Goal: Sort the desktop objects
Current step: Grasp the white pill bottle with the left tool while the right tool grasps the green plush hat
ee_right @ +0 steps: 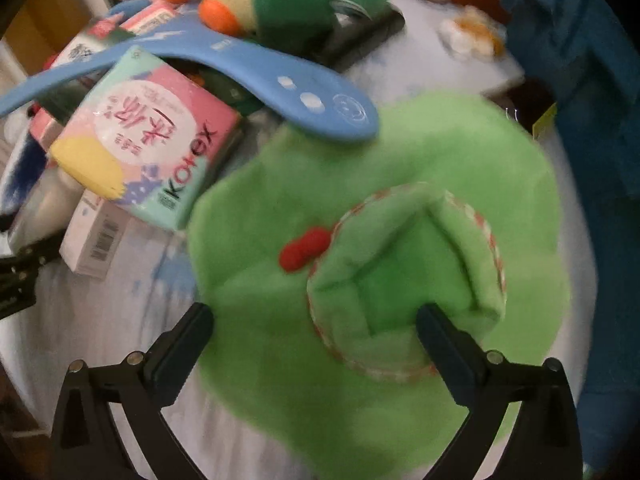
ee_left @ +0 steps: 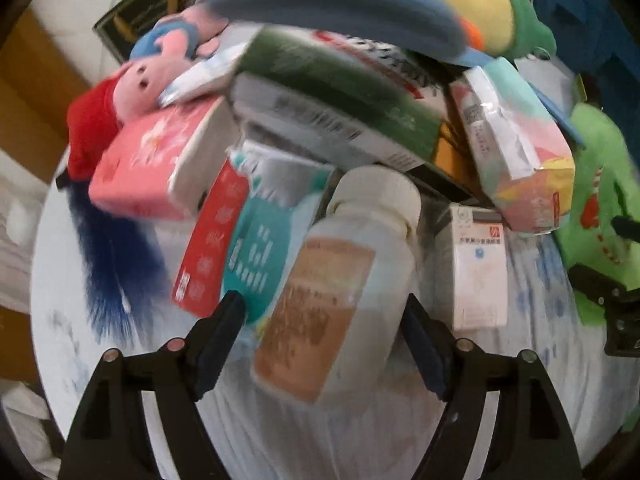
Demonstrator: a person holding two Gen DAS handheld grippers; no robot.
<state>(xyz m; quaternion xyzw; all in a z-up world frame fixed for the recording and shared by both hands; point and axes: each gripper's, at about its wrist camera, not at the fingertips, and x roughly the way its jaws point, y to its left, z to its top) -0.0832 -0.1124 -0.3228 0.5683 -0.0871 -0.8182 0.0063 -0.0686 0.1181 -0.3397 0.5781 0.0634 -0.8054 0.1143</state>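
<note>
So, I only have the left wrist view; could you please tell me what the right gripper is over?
Observer: The right gripper is open above the green hat.
Operator: Thank you. Is anything lying on the hat?
Observer: Yes, the end of the blue band overlaps its brim.
Operator: And what lies beyond the hat, please?
Observer: A small white and orange thing, perhaps a flower; it is too blurred to say more.
</note>
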